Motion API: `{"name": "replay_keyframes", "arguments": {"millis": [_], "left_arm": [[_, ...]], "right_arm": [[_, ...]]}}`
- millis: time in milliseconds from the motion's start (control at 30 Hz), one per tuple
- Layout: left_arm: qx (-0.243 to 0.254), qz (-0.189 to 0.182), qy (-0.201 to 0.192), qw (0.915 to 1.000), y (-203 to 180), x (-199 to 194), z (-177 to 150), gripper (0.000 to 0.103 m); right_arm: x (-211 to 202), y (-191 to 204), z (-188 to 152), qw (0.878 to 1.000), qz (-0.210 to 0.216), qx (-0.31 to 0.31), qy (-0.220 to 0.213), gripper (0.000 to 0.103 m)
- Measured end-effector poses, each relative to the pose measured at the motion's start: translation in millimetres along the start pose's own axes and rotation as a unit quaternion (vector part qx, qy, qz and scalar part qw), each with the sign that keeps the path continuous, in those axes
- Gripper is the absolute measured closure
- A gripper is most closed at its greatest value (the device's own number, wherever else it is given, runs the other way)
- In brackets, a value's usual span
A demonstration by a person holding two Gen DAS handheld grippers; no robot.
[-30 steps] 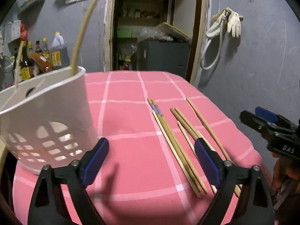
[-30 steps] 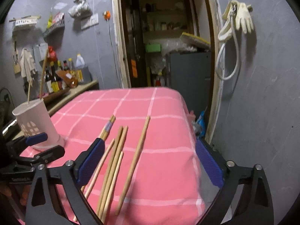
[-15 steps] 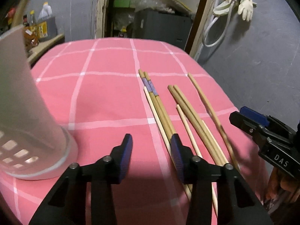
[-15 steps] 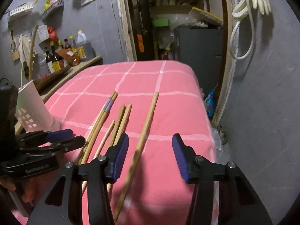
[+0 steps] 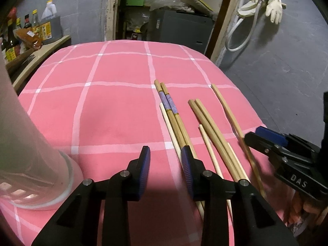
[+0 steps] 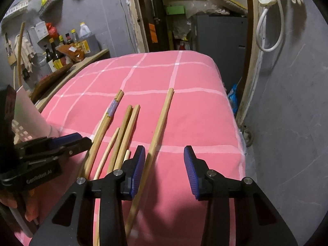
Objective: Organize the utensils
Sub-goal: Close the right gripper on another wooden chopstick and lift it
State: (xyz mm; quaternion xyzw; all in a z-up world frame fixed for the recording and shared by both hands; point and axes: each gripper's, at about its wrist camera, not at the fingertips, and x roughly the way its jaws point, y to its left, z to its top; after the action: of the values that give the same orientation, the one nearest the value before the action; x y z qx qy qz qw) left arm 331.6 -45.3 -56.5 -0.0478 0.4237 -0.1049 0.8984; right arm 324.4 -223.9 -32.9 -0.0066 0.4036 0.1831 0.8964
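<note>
Both grippers are narrowing over the chopsticks (image 5: 207, 123) lying on the pink cloth (image 5: 114, 106): your left gripper (image 5: 165, 171) and right gripper (image 6: 164, 172) are gripping nothing yet. Next, you need one stick squarely between the pads, destined for the white holder (image 5: 24, 153).

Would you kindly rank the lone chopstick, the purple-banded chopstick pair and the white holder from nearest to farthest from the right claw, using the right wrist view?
1. Lone chopstick: between the right claw's open fingers, beside the left pad.
2. Purple-banded chopstick pair: further left on the cloth.
3. White holder: far left, behind the left claw.
</note>
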Motion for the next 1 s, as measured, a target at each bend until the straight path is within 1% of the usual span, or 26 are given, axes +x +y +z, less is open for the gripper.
{"name": "replay_keyframes", "arguments": {"millis": [100, 167, 233, 333, 567, 600, 633, 667, 700, 767, 833, 1000], "left_arm": [[0.011, 0.007, 0.003, 0.9999, -4, 3, 1, 0.076], [0.019, 0.012, 0.012, 0.9997, -6, 7, 2, 0.076], [0.025, 0.019, 0.012, 0.9994, -7, 7, 2, 0.076], [0.026, 0.019, 0.013, 0.9994, -7, 9, 1, 0.077], [0.013, 0.012, 0.022, 0.9996, -6, 13, 6, 0.077], [0.012, 0.012, 0.024, 0.9996, -7, 13, 6, 0.08], [0.011, 0.01, 0.025, 0.9996, -7, 12, 7, 0.083], [0.01, 0.007, 0.028, 0.9995, -7, 12, 8, 0.087], [0.008, 0.002, 0.03, 0.9995, -7, 12, 8, 0.092], [0.005, -0.007, 0.037, 0.9993, -8, 12, 9, 0.097], [0.001, -0.015, 0.042, 0.999, -8, 11, 9, 0.098], [-0.014, -0.036, 0.045, 0.9982, -4, 4, 5, 0.1]], "right_arm": [[6, 0, 3, 1.0, 0.001, 0.001, 0.007, 0.067], [10, 2, 5, 1.0, -0.002, -0.002, 0.013, 0.069], [16, 2, 6, 1.0, 0.001, -0.001, 0.021, 0.075], [23, -1, 10, 1.0, 0.004, 0.008, 0.029, 0.078], [37, -4, 26, 0.998, 0.02, 0.03, 0.045, 0.075], [37, -3, 27, 0.998, 0.018, 0.026, 0.048, 0.077], [38, -3, 28, 0.998, 0.014, 0.023, 0.049, 0.08], [37, -3, 27, 0.999, 0.007, 0.02, 0.048, 0.084], [37, -4, 27, 0.999, 0.005, 0.022, 0.049, 0.093], [36, -12, 27, 0.997, 0.017, 0.044, 0.056, 0.095], [33, -19, 25, 0.995, 0.031, 0.073, 0.056, 0.097], [21, -23, 12, 0.992, 0.059, 0.106, 0.039, 0.098]]}}
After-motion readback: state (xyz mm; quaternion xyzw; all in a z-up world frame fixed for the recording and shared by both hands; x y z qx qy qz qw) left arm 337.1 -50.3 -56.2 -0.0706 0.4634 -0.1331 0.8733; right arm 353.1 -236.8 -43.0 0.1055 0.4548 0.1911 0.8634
